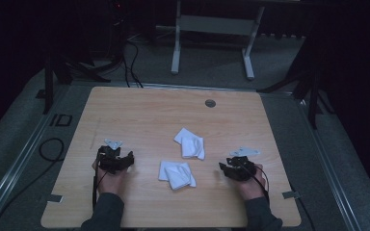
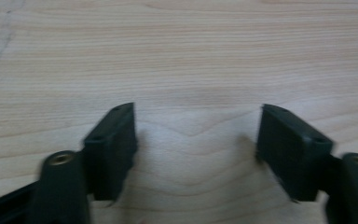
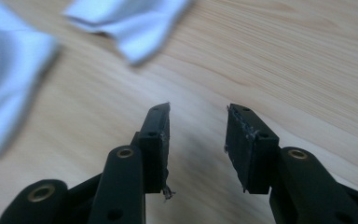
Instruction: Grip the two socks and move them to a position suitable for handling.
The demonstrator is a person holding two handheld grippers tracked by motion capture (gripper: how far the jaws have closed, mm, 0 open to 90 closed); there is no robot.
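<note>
Dim room, pale wood-grain tabletop (image 1: 139, 110). Two crumpled white cloths, centre: upper (image 1: 191, 143), lower (image 1: 177, 174). Likely light, limp; pinch a corner fold. Left gripper (image 1: 125, 161) & right gripper (image 1: 224, 168): jaws apart, empty.

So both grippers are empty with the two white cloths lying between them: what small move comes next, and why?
Probably ease the right gripper toward the nearer cloth. Its jaws stand apart with only bare table between them, and in the right gripper view that cloth lies ahead, off to the side. The left gripper faces bare wood, so it can wait.
</note>
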